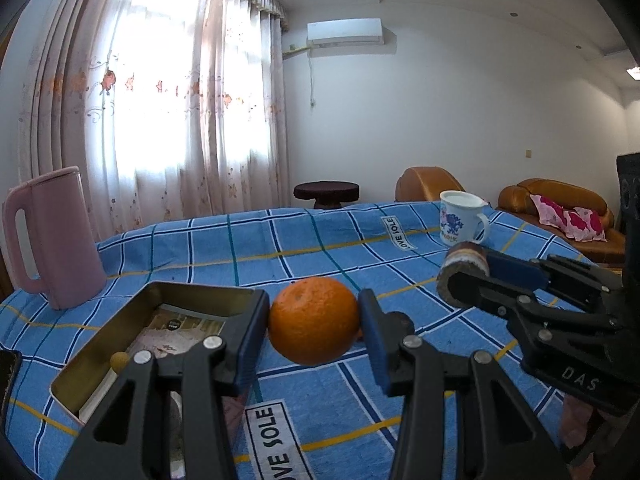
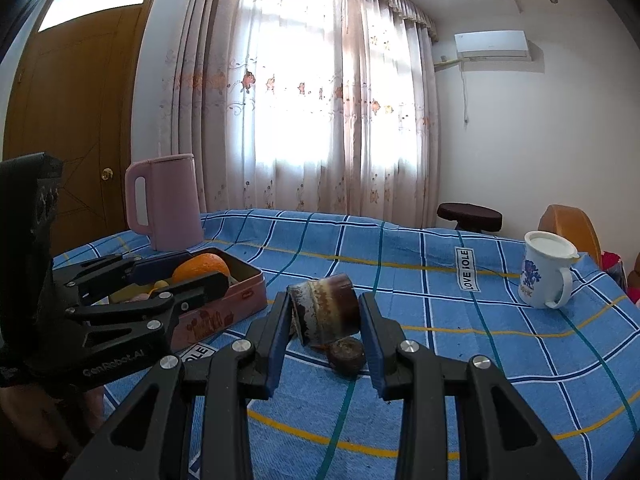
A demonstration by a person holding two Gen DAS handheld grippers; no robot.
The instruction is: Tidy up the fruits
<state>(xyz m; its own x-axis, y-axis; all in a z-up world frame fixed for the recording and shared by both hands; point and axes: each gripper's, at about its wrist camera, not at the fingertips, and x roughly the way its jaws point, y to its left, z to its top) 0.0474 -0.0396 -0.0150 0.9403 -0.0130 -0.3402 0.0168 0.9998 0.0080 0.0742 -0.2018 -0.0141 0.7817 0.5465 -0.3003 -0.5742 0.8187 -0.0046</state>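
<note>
My left gripper [image 1: 314, 320] is shut on an orange [image 1: 313, 320] and holds it just right of an open pink tin box [image 1: 100, 344], above the blue checked cloth. From the right wrist view the orange [image 2: 202, 267] sits over the tin box [image 2: 224, 312]. My right gripper [image 2: 325, 320] is shut on a brown, mottled cylindrical piece of fruit [image 2: 326, 312], held above the cloth. In the left wrist view this piece [image 1: 464, 268] shows at the right gripper's tips. A small dark round piece [image 2: 347, 357] lies on the cloth under it.
A pink kettle [image 1: 52, 236] stands at the table's far left, behind the tin. A white mug with blue print [image 2: 546, 276] stands at the far right. A small yellow fruit [image 1: 119, 360] lies inside the tin. Sofas and a stool are beyond the table.
</note>
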